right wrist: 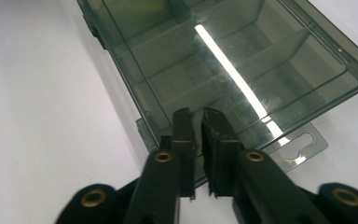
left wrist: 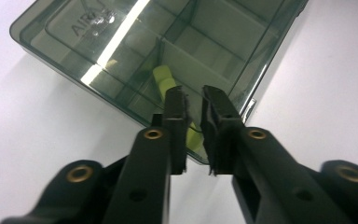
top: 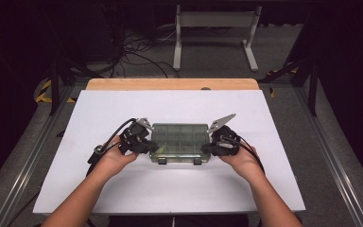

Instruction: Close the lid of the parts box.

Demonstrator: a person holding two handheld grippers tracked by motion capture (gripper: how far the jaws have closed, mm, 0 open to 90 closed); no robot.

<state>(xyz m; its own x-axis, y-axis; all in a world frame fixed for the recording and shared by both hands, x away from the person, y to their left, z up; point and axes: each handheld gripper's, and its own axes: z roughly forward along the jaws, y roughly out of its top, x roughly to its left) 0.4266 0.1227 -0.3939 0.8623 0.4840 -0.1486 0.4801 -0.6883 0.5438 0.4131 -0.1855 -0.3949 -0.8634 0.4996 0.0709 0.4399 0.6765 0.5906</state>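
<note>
On the white table (top: 123,189), 2 tools, left tool (left wrist: 193,100) and right tool (right wrist: 198,119), narrowly parted and gripping nothing, flank the closed compartment box (top: 179,140), which could skid if either nudges sideways.

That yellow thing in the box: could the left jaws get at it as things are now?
Probably not. The yellow piece lies in a compartment under the closed clear lid of the box, so the lid is in the way. The left gripper, jaws nearly together, sits at the box's edge right above it.
</note>
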